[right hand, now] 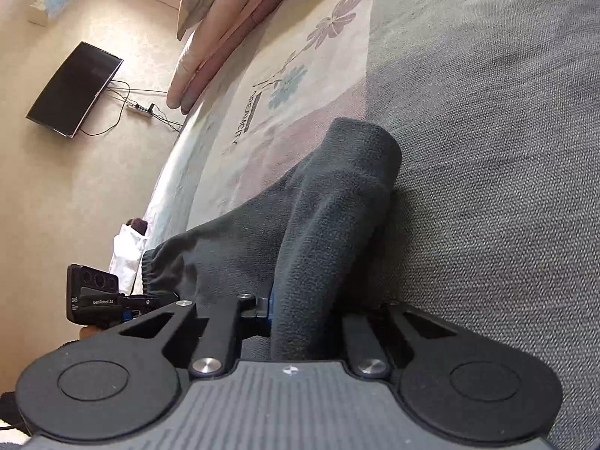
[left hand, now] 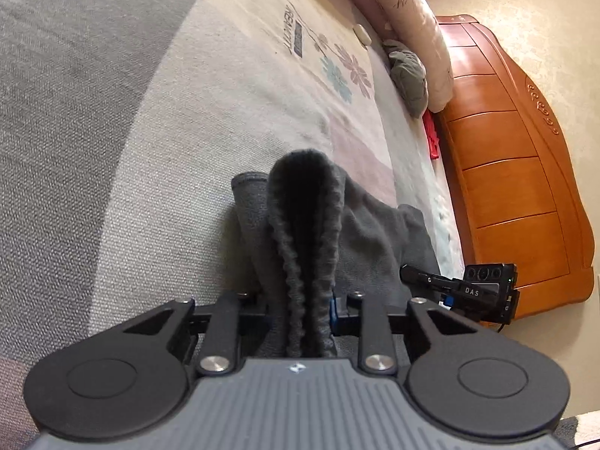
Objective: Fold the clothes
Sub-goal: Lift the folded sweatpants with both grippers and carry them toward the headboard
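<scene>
While bedspread (left hand: 187, 131) lies beneath, left gripper (left hand: 303, 311) and right gripper (right hand: 303, 311) each pinch dark garment (left hand: 371, 232).

- The garment (left hand: 371, 232) lies on the bedspread (left hand: 232, 86), bunched up between the two grippers.
- The left gripper (left hand: 305, 315) has a ribbed fold of it rising between its jaws; the right gripper (left hand: 455, 292) sits just to its right in that view.
- In the right wrist view, the right gripper (right hand: 303, 318) is clamped on a thick roll of the garment (right hand: 330, 202), with the left gripper (right hand: 112, 300) off to its left.
- Beyond the garment, pillows (left hand: 420, 26) lie along the far edge of the bed (a crumpled cloth (left hand: 408, 75) rests against them).
- A wooden headboard (left hand: 517, 172) stands behind the pillows.
- A monitor (right hand: 73, 88) is on the wall beyond the bed.
</scene>
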Action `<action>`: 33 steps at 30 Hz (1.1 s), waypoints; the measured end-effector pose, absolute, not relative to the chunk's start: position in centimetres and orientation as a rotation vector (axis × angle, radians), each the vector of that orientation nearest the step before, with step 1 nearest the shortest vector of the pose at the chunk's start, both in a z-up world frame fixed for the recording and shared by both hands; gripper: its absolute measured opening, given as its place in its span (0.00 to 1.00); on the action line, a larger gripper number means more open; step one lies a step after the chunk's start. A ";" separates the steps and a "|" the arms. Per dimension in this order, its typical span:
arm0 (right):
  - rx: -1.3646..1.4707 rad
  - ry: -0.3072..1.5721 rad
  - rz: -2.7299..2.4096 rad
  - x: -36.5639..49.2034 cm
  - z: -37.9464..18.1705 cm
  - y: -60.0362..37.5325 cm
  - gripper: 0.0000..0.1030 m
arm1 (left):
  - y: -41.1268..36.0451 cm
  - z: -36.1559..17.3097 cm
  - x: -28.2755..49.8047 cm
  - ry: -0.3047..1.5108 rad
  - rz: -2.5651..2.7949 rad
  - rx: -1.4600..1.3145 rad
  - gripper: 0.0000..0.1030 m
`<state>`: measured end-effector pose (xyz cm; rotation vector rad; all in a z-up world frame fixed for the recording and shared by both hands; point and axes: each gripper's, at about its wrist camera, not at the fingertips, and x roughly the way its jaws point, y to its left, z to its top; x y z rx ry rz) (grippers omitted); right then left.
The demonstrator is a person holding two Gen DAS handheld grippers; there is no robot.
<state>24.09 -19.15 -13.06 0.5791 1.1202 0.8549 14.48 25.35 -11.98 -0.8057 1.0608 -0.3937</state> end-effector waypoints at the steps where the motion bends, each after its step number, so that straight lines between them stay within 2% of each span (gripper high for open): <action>1: 0.565 1.112 0.846 23.9 -12.9 -19.0 0.12 | 25.1 -11.7 14.5 1.063 -0.389 -0.779 0.27; 21: 0.383 0.978 0.842 21.7 -10.0 -18.0 0.14 | 21.2 -7.3 15.0 1.121 -0.236 -0.565 0.22; 27: 0.361 0.908 0.872 20.5 -7.9 -19.4 0.14 | 18.9 -4.0 15.8 1.094 -0.243 -0.485 0.21; 33: 0.391 0.811 0.808 19.5 -5.5 -24.3 0.15 | 13.5 -0.4 18.8 1.066 -0.320 -0.359 0.21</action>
